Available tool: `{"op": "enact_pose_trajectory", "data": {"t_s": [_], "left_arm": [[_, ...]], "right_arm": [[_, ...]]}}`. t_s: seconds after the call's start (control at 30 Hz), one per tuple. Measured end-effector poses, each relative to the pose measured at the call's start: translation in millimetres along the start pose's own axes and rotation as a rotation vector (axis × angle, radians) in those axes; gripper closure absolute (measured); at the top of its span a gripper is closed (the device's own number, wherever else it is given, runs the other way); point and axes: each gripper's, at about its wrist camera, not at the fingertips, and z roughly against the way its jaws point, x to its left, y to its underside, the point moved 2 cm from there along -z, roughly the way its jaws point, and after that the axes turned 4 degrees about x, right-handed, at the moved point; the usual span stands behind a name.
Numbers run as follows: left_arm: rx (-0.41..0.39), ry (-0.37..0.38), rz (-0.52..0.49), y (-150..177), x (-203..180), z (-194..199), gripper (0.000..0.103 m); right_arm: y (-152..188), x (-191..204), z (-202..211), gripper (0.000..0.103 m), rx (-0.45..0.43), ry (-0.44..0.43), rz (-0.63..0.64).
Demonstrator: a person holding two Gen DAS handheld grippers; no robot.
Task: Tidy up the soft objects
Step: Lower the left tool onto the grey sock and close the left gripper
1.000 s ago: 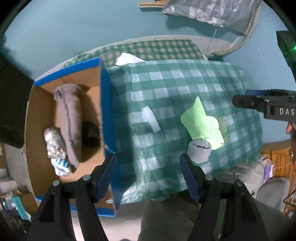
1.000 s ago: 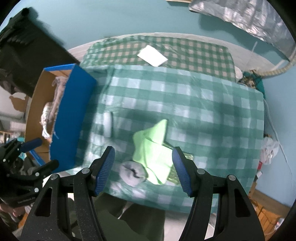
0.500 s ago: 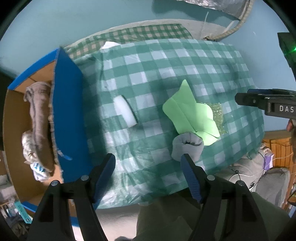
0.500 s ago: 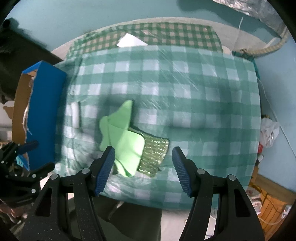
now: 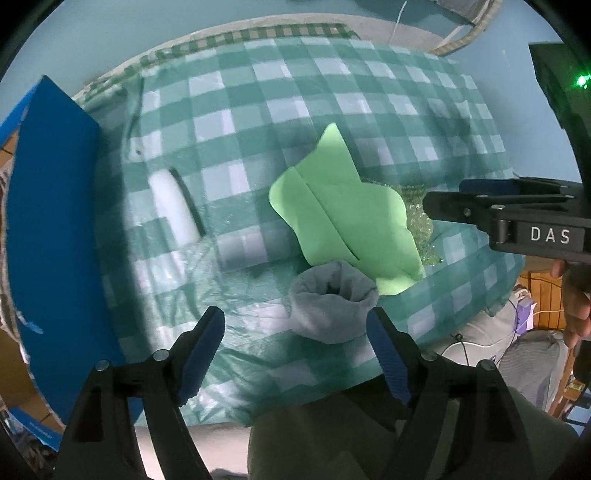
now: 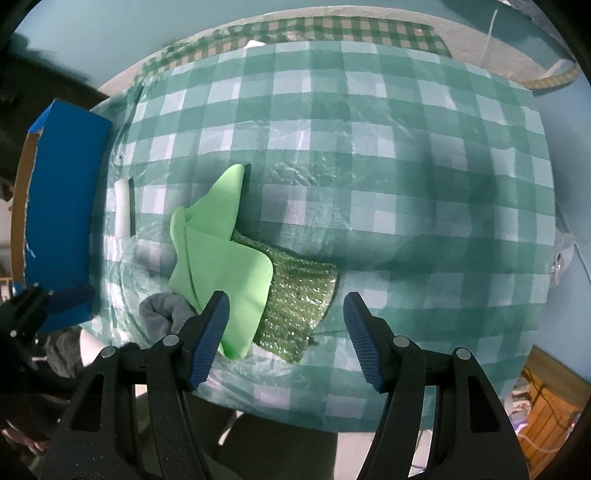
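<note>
A rolled grey sock (image 5: 332, 306) touches a light-green cloth (image 5: 343, 218) partly hiding a glittery green scrubber (image 6: 299, 299); left gripper (image 5: 295, 350) and right gripper (image 6: 284, 339) jaws gape empty.

A green-and-white checked tablecloth (image 6: 388, 177) covers the table, with a clear plastic sheet glinting over it. A second, smaller-checked cloth (image 6: 332, 29) shows along the far edge. Beyond it stands a pale blue wall (image 5: 110, 29). At the lower right sits wooden furniture (image 6: 546, 410), with cables trailing nearby.
</note>
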Motion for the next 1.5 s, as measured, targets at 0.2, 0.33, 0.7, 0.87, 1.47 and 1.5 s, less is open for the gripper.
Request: {"op": "enact_pose_trajectory", "data": {"t_s": [0.2,0.33,0.7,0.87,1.47,1.5], "left_arm": [[0.017,0.006,-0.012,-4,-12,-14,0.019],[0.045,-0.006,-0.013,-9,-19,-28,0.019],[0.078,-0.006,-0.023,-7,-23,-51,0.051],[0.046,0.02,-0.009,-3,-13,-41,0.064],[0.027,-0.012,0.133,20,55,-16,0.065],[0.027,-0.012,0.141,21,58,-16,0.064]], "right_arm": [[-1,-4,-15,0.039,0.024,0.013,0.02],[3,-13,-20,0.039,0.04,0.014,0.004],[3,-15,-14,0.039,0.031,0.017,0.017],[2,-3,-16,0.039,0.028,0.018,0.049],[-27,74,-43,0.036,0.037,0.095,0.303],[-29,79,-45,0.036,0.037,0.104,0.326]]}}
